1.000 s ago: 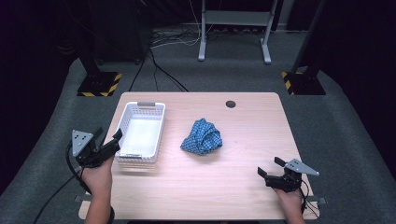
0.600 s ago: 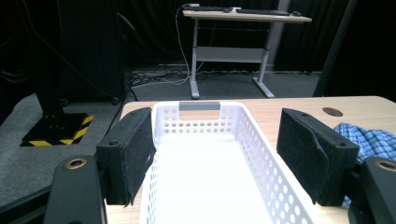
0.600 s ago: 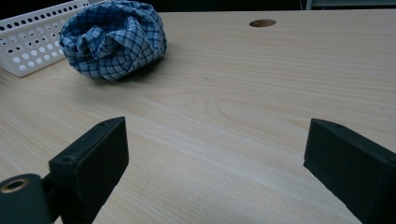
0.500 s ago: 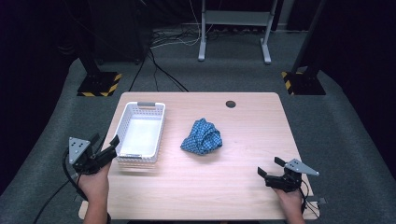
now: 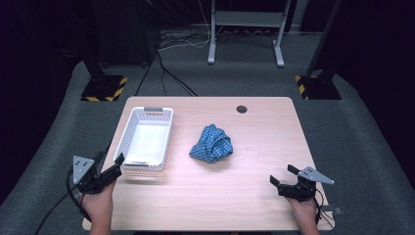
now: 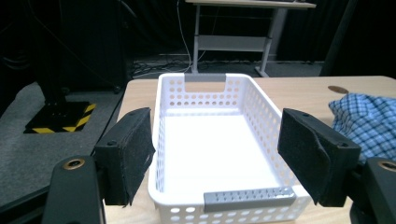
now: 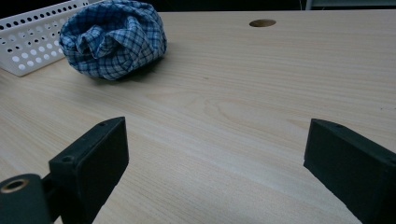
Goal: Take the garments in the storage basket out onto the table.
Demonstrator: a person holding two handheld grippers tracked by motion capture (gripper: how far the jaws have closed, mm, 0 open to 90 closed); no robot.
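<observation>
A white perforated basket (image 5: 129, 138) stands empty on the left half of the wooden table (image 5: 254, 147). A crumpled blue checked cloth (image 5: 211, 143) lies near the table's middle. My left gripper (image 5: 110, 159) hovers open at the basket's near left corner. In the left gripper view its jaws (image 6: 215, 128) frame the basket's (image 6: 273, 114) near end without touching it, and the cloth (image 6: 369, 119) lies to the right. My right gripper (image 5: 283, 175) rests open, low over the front right of the table. Its view (image 7: 217, 128) looks across bare wood to the cloth (image 7: 114, 39) and basket (image 7: 28, 37).
A round cable hole (image 5: 242, 108) sits near the table's far edge. Beyond the table are grey carpet, a metal stand (image 5: 244, 29), cables and two yellow-black striped bases (image 5: 103, 89). Bare wood stretches between the cloth and the right gripper.
My left gripper has sunk and drawn back toward the table's front left corner, still open. The right gripper, cloth and basket have stayed put.
</observation>
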